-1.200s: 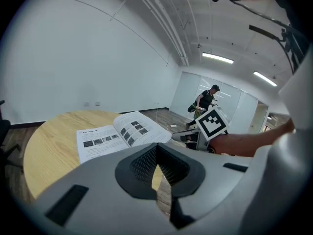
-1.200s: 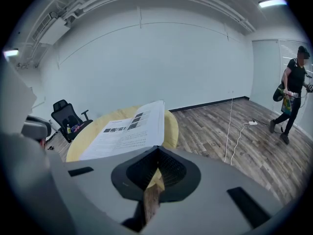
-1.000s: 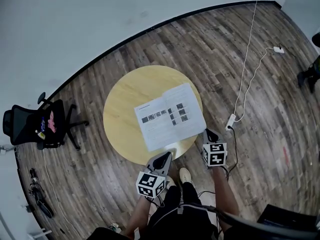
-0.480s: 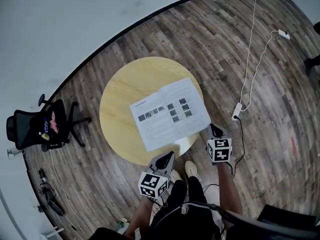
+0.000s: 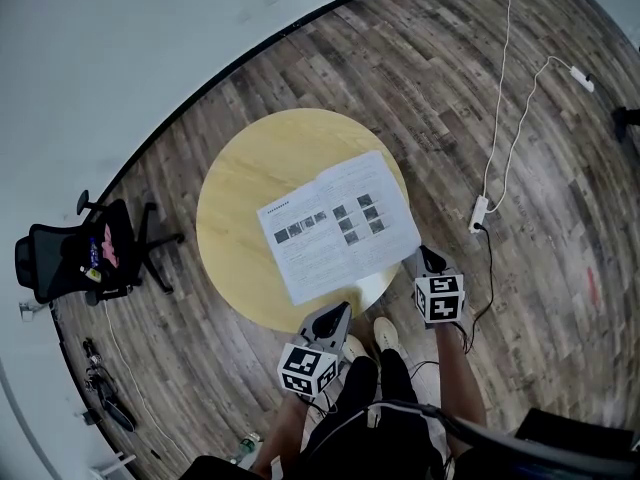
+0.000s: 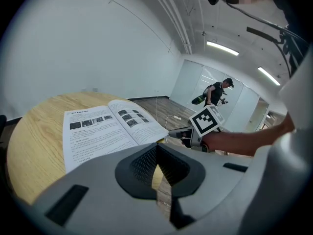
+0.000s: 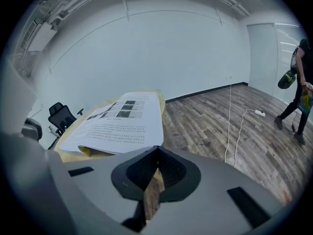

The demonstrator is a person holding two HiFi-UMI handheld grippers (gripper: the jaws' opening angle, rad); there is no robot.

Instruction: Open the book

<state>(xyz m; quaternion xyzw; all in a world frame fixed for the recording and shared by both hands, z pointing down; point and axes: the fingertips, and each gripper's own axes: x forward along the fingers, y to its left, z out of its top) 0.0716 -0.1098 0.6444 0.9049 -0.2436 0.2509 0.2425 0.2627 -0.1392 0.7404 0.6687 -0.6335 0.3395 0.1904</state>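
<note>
The left gripper (image 5: 338, 315) and right gripper (image 5: 422, 259) have lowered at the near edge of the table (image 5: 228, 183), jaws closed and empty. The book (image 5: 340, 226) lies open on the table. The task appears complete.

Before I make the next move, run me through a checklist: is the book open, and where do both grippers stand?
1. Book lying open, pages up: ok.
2. Book fully on the round table: not ok; its right corner overhangs the edge.
3. Left gripper fingers shut, nothing between them: ok.
4. Right gripper fingers shut, nothing between them: ok.
5. Grippers off the book: left ok; right sits beside the overhanging corner, contact cannot tell.
</note>
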